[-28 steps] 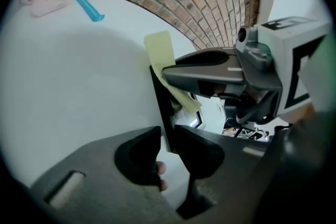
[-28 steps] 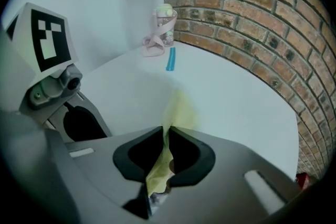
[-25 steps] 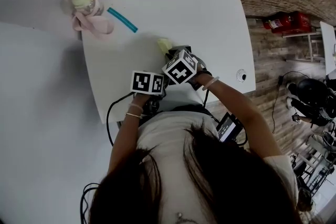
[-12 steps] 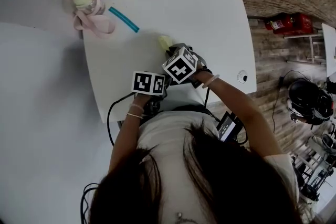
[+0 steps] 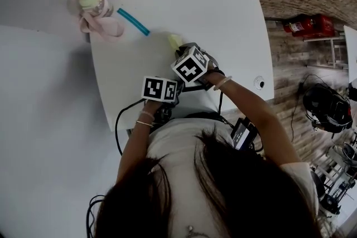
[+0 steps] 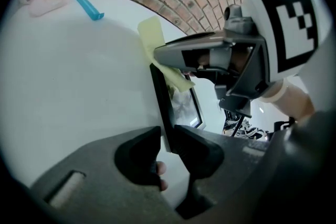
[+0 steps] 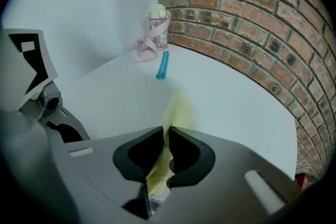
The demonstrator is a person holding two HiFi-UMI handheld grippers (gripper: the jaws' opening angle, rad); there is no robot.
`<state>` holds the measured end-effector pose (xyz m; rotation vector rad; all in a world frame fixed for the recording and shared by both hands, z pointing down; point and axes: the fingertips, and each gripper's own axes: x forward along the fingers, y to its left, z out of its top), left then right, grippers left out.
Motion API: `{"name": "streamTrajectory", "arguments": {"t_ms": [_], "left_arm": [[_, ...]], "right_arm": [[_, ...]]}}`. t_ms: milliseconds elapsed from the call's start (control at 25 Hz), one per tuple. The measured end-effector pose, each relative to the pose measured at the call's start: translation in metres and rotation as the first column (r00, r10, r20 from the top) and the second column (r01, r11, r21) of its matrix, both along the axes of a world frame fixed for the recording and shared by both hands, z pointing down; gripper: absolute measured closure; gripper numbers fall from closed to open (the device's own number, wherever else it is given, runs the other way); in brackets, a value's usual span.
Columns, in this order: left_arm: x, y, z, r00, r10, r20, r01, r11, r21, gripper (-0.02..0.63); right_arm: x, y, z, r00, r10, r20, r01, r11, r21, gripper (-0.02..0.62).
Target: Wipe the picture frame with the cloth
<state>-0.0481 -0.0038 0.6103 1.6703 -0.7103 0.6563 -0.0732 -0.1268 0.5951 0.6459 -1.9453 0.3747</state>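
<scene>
— The picture frame (image 6: 163, 105)?
— Thin, dark-rimmed and glass-fronted. It is upright on edge by the table's (image 6: 73, 86) near edge, pinched in the left gripper (image 6: 167, 136).
— The cloth (image 6: 153, 39)?
— Pale yellow and crumpled, clamped in the right gripper (image 7: 166, 136) and lying against the frame's top.

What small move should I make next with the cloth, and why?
Probably slide the right tongs along the glass toward the left tongs, with the yellow cloth pressed on it. The left tongs are clamped on the picture frame by its edge, steadying it, and the cloth sits only at the frame's far end, so the glass nearer the left tongs lies uncovered.
</scene>
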Motion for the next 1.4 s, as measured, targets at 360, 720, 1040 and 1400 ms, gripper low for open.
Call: {"name": "streamTrajectory", "arguments": {"t_ms": [360, 720, 1040, 1400], "left_arm": [[0.000, 0.000, 0.001, 1.000, 0.001, -0.004, -0.001, 1.000, -0.006, 0.520], [-0.001, 0.000, 0.001, 1.000, 0.003, -0.007, -0.003, 1.000, -0.010, 0.520], [-0.001, -0.001, 0.001, 1.000, 0.000, 0.004, 0.000, 1.000, -0.004, 0.520], [-0.002, 0.000, 0.001, 1.000, -0.027, 0.009, 0.027, 1.000, -0.006, 0.520]], "right_arm": [[-0.003, -0.019, -0.002, 0.999, 0.042, 0.019, -0.042, 0.999, 0.021, 0.554], [0.013, -0.032, -0.022, 0.987, 0.130, 0.098, -0.133, 0.991, 0.027, 0.554], [0.027, -0.028, -0.038, 0.980, 0.147, 0.135, -0.156, 0.986, 0.054, 0.554], [0.047, -0.012, -0.050, 0.974, 0.159, 0.164, -0.172, 0.983, 0.065, 0.554]]}}
